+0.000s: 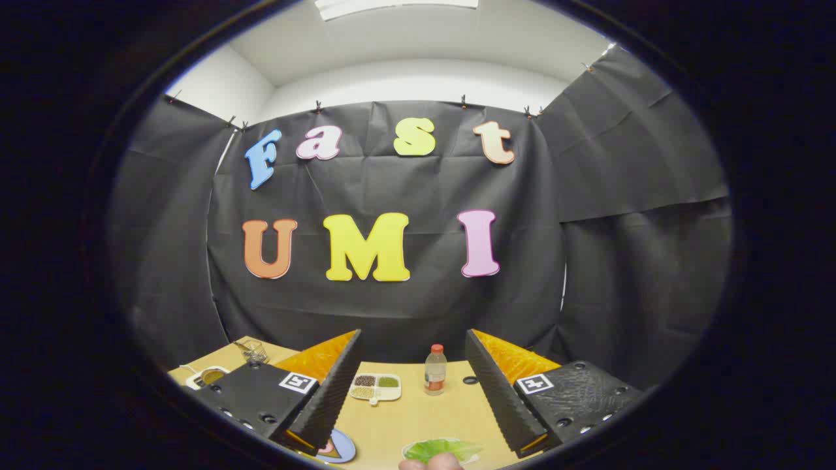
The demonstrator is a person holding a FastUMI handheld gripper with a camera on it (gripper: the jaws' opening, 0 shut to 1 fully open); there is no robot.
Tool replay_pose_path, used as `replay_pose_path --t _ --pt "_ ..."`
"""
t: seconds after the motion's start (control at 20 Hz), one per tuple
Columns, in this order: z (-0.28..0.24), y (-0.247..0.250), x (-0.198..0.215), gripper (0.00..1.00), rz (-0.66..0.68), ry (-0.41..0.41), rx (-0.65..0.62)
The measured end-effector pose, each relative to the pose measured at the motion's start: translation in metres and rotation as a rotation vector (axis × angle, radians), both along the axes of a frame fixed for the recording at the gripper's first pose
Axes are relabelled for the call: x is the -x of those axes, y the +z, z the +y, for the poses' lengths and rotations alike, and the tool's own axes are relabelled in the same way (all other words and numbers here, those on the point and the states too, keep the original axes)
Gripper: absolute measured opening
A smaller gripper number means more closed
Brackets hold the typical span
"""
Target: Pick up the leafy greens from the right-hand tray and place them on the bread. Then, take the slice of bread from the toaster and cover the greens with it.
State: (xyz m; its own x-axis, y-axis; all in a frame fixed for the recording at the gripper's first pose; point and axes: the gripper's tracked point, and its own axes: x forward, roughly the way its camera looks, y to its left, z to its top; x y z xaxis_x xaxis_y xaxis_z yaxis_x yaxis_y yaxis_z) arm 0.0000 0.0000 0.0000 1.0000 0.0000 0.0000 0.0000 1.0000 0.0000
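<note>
Between the fingers, near the lower end of the gap, the greens (441,450) are seen lying on a white tray (410,452) on the table (424,414); nothing is seen to have been lifted from it, so the first step is judged not yet begun. Just below the tray a rounded, skin-toned shape, possibly a fingertip (434,463), is partly seen. No bread and no toaster can be made out, so what remains is judged to be the whole task: greens to be picked up and laid on the bread, then the toaster slice set over them.

The gripper (411,365) is held wide apart, well above the table and aimed at the booth wall. Nothing is held between its fingers, and nothing is touched by them.

Beyond the fingers a divided dish (375,386) of dark and green fillings is seen, with a red-capped bottle (435,370) just beside it. By the left finger a blue plate (341,450) is partly hidden, and farther left a glass cup (253,352) and a small white dish (208,376) are seen.
</note>
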Motion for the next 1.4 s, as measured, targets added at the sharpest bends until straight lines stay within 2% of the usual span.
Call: replay_pose_path --t 0.45,0.8,1.1,1.4 --pt "-0.004 -0.003 0.015 0.95 -0.012 0.035 0.014" --pt "-0.019 -0.033 0.012 0.95 0.055 0.076 0.005" --pt "-0.039 -0.074 -0.003 0.95 0.152 0.102 0.048" --pt "-0.053 -0.142 -0.022 0.95 0.292 0.143 0.061"
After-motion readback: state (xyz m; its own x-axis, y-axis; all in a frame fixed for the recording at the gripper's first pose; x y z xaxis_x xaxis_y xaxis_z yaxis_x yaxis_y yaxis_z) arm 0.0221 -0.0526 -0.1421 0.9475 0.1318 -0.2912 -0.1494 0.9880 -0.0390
